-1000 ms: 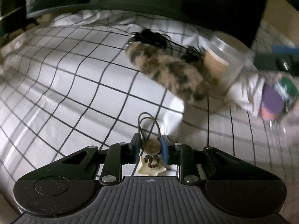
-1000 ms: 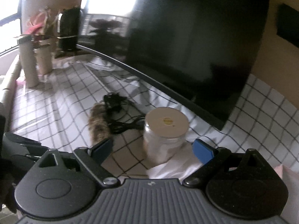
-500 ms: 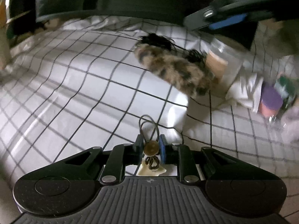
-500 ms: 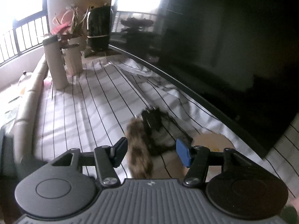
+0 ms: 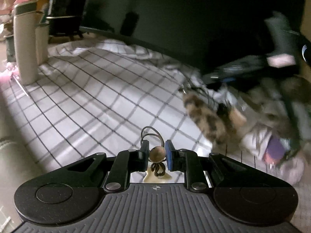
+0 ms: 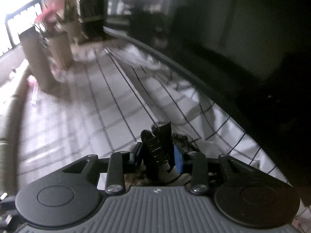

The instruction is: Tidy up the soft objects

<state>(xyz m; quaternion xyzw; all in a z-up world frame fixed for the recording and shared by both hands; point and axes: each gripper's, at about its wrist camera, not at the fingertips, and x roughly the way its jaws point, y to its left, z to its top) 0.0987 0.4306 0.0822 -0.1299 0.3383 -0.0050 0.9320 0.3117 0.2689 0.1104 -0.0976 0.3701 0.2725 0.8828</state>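
My left gripper [image 5: 157,153] is shut on a thin hair tie with a brown bead [image 5: 157,151]; its loop sticks out ahead and a cream piece hangs below. A fuzzy leopard-print band [image 5: 206,120] lies on the checked cloth [image 5: 97,97] to the right. My right gripper [image 6: 157,155] has its jaws closing on a black hair-tie bundle [image 6: 158,143], which fills the gap between the pads. In the left wrist view, the right gripper [image 5: 229,77] shows as a dark blur over that spot. A heap of pale and purple soft things [image 5: 272,147] lies at the far right.
A large dark screen [image 5: 194,19] runs along the back of the cloth. Two beige cylinders [image 5: 25,44] and a black appliance [image 5: 66,9] stand at the far left corner. A tan-lidded jar [image 5: 238,116] sits blurred behind the leopard band.
The right gripper swung left from over the jar to the black bundle, and its wide jaws narrowed around it. The left gripper rose and rolled, still holding the bead tie.
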